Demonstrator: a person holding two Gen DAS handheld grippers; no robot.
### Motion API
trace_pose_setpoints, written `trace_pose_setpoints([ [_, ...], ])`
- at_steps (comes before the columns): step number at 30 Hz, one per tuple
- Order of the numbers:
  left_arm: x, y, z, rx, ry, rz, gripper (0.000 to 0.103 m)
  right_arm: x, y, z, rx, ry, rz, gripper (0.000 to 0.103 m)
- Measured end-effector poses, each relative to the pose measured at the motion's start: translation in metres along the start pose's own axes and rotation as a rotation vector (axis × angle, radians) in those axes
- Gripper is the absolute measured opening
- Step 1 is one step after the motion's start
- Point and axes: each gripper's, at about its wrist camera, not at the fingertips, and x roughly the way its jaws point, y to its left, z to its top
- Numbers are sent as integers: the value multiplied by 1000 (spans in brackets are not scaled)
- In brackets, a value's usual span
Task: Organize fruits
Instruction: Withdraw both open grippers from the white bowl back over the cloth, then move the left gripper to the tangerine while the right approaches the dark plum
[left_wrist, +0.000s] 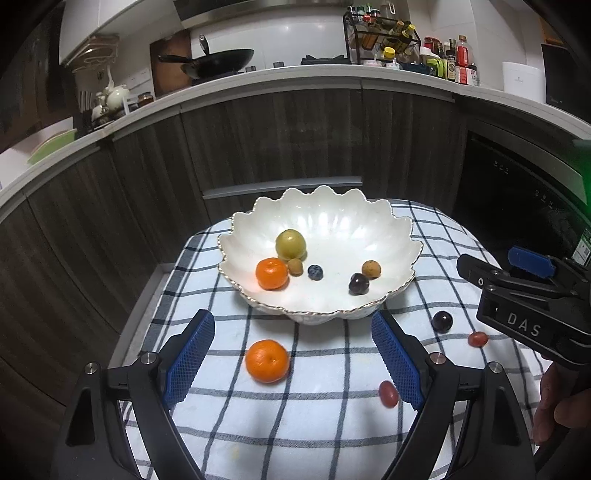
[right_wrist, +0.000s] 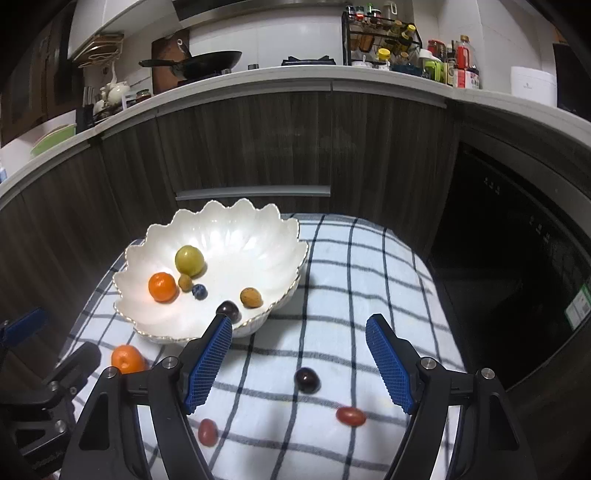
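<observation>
A white scalloped bowl (left_wrist: 321, 236) stood at the far end of a small bench covered by a blue-and-white checked cloth (left_wrist: 332, 406). Six fruits lay inside it: one yellow-green round fruit (left_wrist: 290, 244), one orange mandarin (left_wrist: 272, 273) just in front of it, two small tan-brown fruits (left_wrist: 295, 266) (left_wrist: 371, 269), one blueberry (left_wrist: 315, 272) and one dark plum-coloured fruit (left_wrist: 358, 284).

Four fruits lay on the cloth outside the bowl — a second mandarin (left_wrist: 267, 360) near the left, one dark round fruit (right_wrist: 307, 379) to the right, and two small red oval tomatoes (right_wrist: 351, 416) (right_wrist: 207, 432) nearer still. So the count was two mandarins, two dark fruits, two tan fruits, two red ones, one blueberry and one green fruit.

The left tongs (left_wrist: 293, 363) hung above the cloth with their blue pads set wide apart, the loose mandarin lying between them but untouched. The right tongs (right_wrist: 299, 363) were likewise apart and gripping nothing, the dark round fruit on the cloth sitting between their pads, clear of both. In the left wrist view the right tongs' black body showed at the right edge, with part of a hand (left_wrist: 557, 406) below it.

Behind the bench ran dark wood cabinet fronts (left_wrist: 277, 147) under a pale worktop carrying one black wok (left_wrist: 218, 61) and one rack of bottles (left_wrist: 382, 37).
</observation>
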Motion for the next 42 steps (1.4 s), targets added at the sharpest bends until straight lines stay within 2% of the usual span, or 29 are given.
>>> trace_pose_setpoints([
  [13, 13, 6, -24, 21, -24, 60, 87, 9, 5, -28, -5, 4, -57, 76],
  [26, 41, 13, -38, 10, -9, 110, 87, 24, 11, -44, 3, 13, -66, 76],
  [34, 60, 18, -43, 22, 14, 120, 87, 41, 16, -49, 7, 27, -86, 76],
  [42, 78, 20, -48, 7, 55, 108, 87, 60, 17, -57, 5, 76, -113, 76],
])
